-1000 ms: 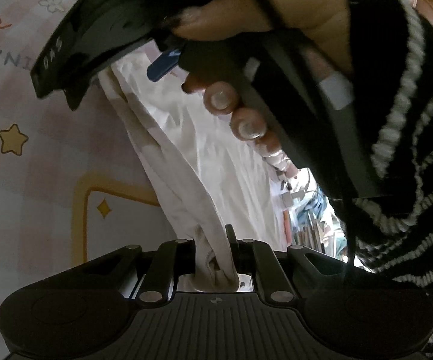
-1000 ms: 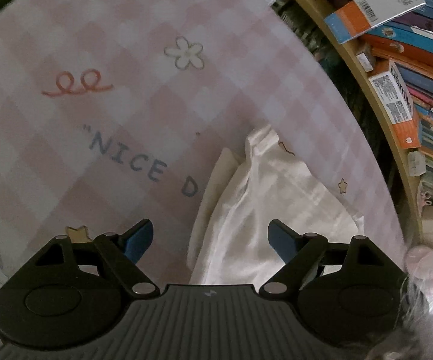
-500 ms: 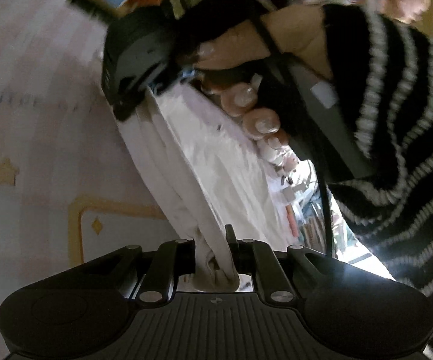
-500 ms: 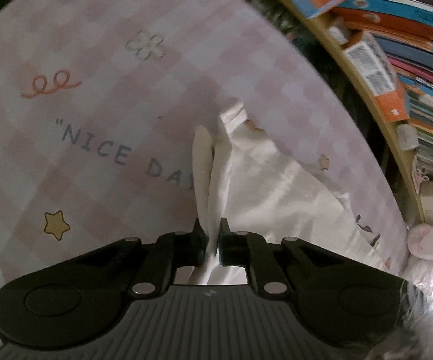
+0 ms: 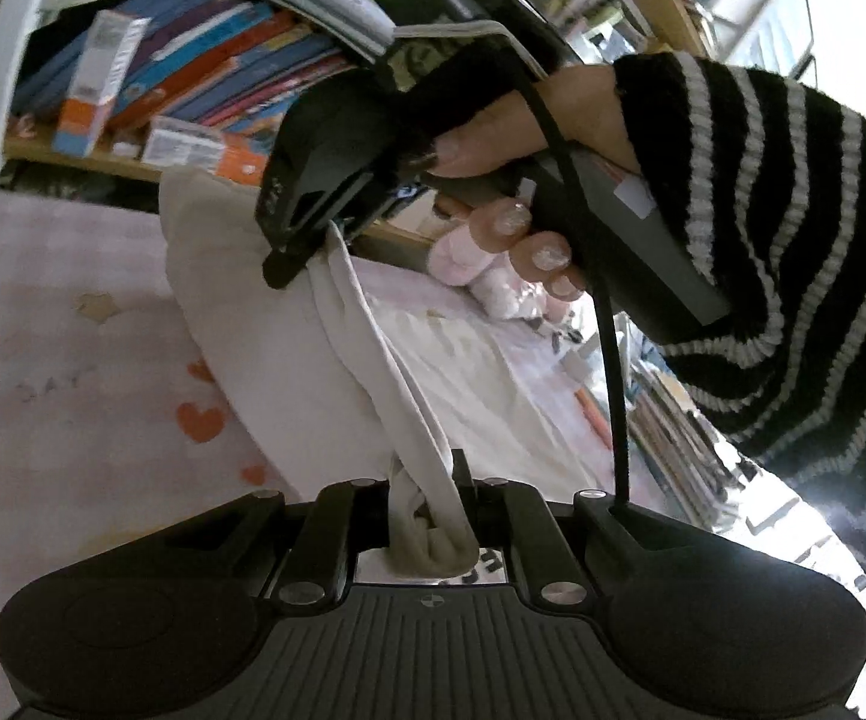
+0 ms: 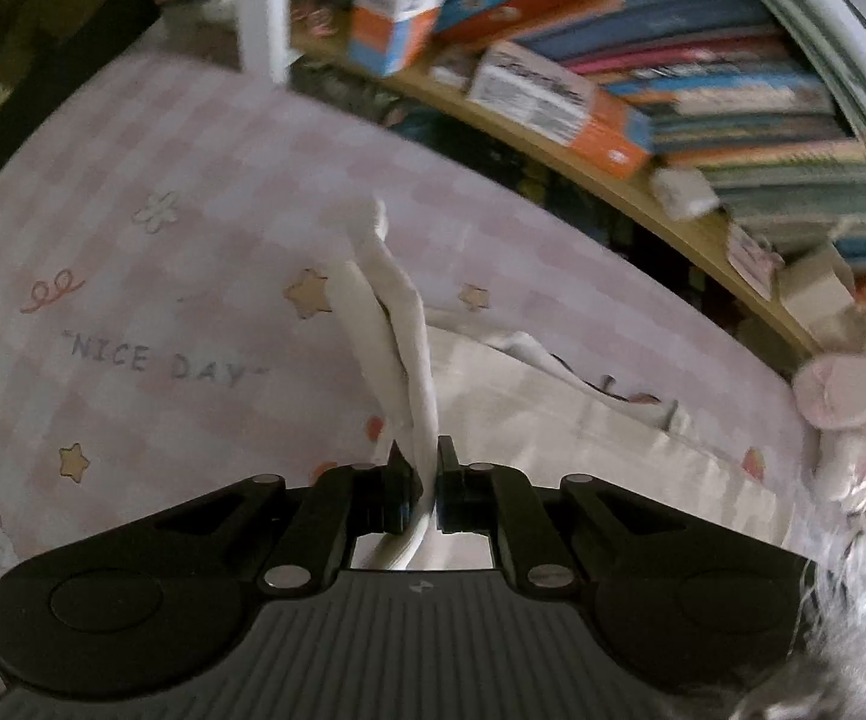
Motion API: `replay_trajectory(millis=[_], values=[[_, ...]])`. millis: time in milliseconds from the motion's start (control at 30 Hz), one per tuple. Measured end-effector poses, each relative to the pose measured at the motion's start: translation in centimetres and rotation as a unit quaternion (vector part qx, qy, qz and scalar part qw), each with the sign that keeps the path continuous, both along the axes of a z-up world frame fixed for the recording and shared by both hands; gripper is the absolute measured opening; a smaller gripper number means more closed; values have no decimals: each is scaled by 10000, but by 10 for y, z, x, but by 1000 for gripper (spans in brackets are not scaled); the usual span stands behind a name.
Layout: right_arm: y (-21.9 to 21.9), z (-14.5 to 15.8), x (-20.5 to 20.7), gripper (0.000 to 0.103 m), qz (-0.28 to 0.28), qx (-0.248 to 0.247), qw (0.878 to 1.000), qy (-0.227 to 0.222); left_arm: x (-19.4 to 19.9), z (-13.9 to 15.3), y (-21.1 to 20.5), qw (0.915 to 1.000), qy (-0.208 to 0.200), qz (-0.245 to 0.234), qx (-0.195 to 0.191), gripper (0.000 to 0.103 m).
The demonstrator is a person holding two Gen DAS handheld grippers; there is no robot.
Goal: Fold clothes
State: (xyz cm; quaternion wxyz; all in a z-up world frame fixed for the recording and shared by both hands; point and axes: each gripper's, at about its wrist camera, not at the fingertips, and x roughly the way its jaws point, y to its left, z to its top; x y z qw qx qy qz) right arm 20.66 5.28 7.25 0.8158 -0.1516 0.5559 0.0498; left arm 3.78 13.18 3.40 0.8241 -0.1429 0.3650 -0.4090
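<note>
A white garment [image 5: 313, 348] lies on a pink checked cloth [image 5: 73, 360] and is lifted along one edge. My left gripper [image 5: 430, 501] is shut on a bunched fold of it. My right gripper [image 6: 427, 480] is shut on another part of the same edge, which rises as a taut strip [image 6: 397, 324]. The right gripper also shows in the left wrist view [image 5: 307, 240], held by a hand in a striped sleeve, above and beyond the left one. The rest of the garment [image 6: 553, 420] lies flat to the right.
A low shelf of books [image 6: 643, 90] runs along the far side of the cloth. A white post [image 6: 262, 6] stands at its left end. A pink plush slipper [image 6: 847, 390] lies at the right. The cloth is printed "NICE DAY" [image 6: 163, 360].
My right gripper was open over the garment a second ago; it has shut on the edge and lifted it. Both grippers have risen and tilted toward the bookshelf.
</note>
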Motion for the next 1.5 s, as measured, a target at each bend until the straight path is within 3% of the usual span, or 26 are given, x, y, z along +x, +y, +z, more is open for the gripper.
replay_trajectory(millis=[333,667,867,1100,1367,1467,1500], values=[[-118,13,-27,7,147,867,9954,-387,-6,18,-88,9979,-232,-98,602,10],[-219,4,-41,7,792,1782,9774,-811,-17,15,-184,9912,107,502,1217,10],[-269,-13,-43,7,883,2177,9688,-790,-16,5,-227,9853,244,532,1602,10],[-326,-42,-48,7,279,2712,9604,-570,-17,-9,-266,9792,393,284,1970,10],[-385,-86,-59,8,-864,3685,9255,-125,-26,-35,-299,9703,660,-18,2326,14],[-391,-95,-57,18,-1134,3792,9183,-115,-29,-41,-308,9666,668,-29,2474,19],[-392,-95,-55,25,-1189,3802,9171,-148,-30,-42,-312,9651,648,-32,2537,20]])
